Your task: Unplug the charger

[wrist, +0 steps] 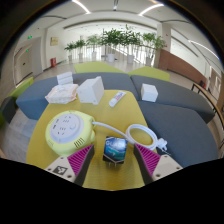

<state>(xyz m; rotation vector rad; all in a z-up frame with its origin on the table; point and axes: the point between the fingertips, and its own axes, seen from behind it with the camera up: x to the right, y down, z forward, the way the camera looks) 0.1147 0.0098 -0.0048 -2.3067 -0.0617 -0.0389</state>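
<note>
In the gripper view, the gripper stands open, its pink-padded fingers on either side of a small dark charger block (gaps show at both sides). A white coiled cable lies just right of it on the yellow table, with a round yellow-and-white extension reel to the near left.

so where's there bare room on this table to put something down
Free: yellow tabletop between the round extension reel and the coiled white cable, and the grey surface right of the cable. Crowded: around the gripper, open, with a charger between its fingers.
</note>
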